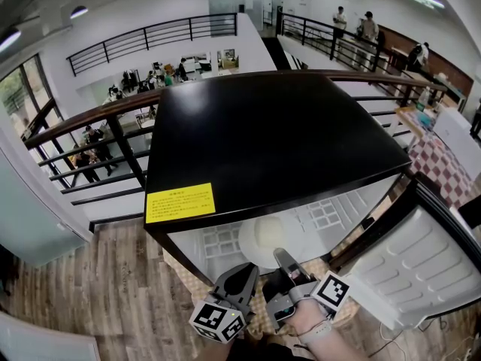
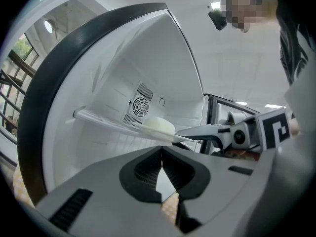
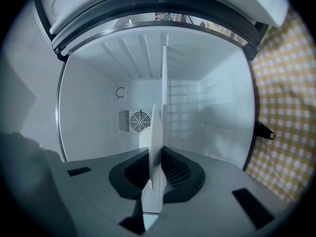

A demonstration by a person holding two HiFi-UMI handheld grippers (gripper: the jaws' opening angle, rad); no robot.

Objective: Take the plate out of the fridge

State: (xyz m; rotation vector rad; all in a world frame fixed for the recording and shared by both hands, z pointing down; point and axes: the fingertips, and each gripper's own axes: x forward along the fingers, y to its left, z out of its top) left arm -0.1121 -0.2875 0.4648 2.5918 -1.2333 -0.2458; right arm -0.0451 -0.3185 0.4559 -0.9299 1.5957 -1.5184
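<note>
A white plate [image 1: 264, 238] lies on the shelf [image 2: 101, 119] inside the open fridge [image 1: 263, 134]. My right gripper [image 1: 284, 265] is shut on the plate's near rim; in the right gripper view the plate [image 3: 154, 142] stands edge-on between the pads of the gripper [image 3: 156, 157]. My left gripper [image 1: 242, 275] hangs just left of it in front of the fridge opening, shut with nothing in it. From the left gripper view [image 2: 162, 163] I see the plate [image 2: 159, 124] and the right gripper's fingers [image 2: 202, 131] clamped on its edge.
The fridge door [image 1: 421, 269] stands open at the right. A fan grille [image 3: 139, 120] is in the fridge's back wall. A yellow checked cloth [image 3: 281, 107] lies under the fridge. A railing [image 1: 98, 138] runs behind it, over wooden floor [image 1: 90, 292].
</note>
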